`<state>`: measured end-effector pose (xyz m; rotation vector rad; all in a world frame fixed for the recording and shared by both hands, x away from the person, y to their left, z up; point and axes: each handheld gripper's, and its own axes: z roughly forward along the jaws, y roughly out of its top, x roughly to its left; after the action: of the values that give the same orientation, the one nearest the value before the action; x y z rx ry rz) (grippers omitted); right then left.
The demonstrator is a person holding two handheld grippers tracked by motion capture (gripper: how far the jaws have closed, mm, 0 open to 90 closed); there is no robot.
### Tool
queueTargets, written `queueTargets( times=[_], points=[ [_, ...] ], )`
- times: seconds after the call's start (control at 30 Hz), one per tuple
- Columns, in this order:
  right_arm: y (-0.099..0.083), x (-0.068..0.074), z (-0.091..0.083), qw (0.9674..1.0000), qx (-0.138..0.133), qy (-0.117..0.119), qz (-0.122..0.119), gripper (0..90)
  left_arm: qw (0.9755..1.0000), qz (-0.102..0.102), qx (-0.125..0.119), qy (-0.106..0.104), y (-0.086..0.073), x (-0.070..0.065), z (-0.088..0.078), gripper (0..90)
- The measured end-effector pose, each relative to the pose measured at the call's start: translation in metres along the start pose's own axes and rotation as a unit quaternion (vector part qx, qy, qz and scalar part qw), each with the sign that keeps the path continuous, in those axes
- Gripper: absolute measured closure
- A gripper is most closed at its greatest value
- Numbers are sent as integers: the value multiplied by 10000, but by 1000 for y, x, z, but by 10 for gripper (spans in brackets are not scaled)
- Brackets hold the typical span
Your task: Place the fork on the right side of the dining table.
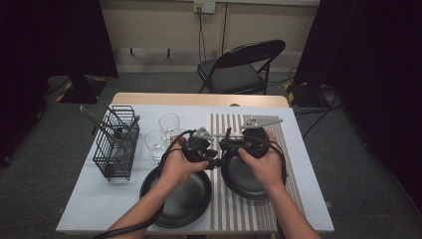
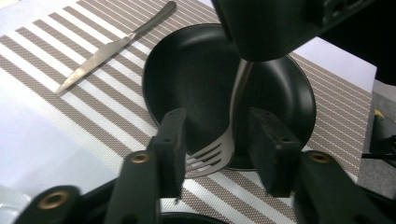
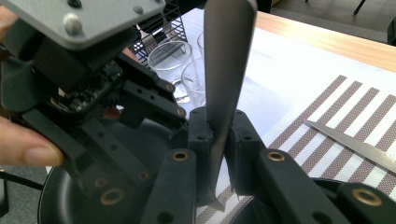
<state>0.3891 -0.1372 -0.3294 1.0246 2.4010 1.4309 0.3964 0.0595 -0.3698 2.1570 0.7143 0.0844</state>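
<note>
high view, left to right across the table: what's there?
Black wire caddy holding utensils → two clear glasses → larger black plate → left claw → smaller black plate on the striped placemat.

Table (image 1: 199,99): we see a wooden top under a white cover.
On it: striped mat (image 1: 291,164), wire rack (image 1: 117,144), two glasses (image 1: 163,134), black plate (image 1: 179,196).
On mat: knife (image 2: 116,44), black bowl (image 2: 196,74).
</note>
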Motion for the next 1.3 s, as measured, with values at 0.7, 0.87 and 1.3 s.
queueTargets(
  times=[0.7, 0.87, 1.3],
  points=[
    [1, 0, 0, 9997, -206, 43, 143, 778, 9998, -51, -79, 189, -5, -5, 8, 877],
    [4, 1, -4, 9994, -296, 5, 163, 762, 9996, -154, -33, 216, -7, -4, 10, 877],
    [8, -1, -10, 9980, -556, -119, 261, 722, 9986, -338, -33, 393, -11, -2, 10, 877]
  ],
)
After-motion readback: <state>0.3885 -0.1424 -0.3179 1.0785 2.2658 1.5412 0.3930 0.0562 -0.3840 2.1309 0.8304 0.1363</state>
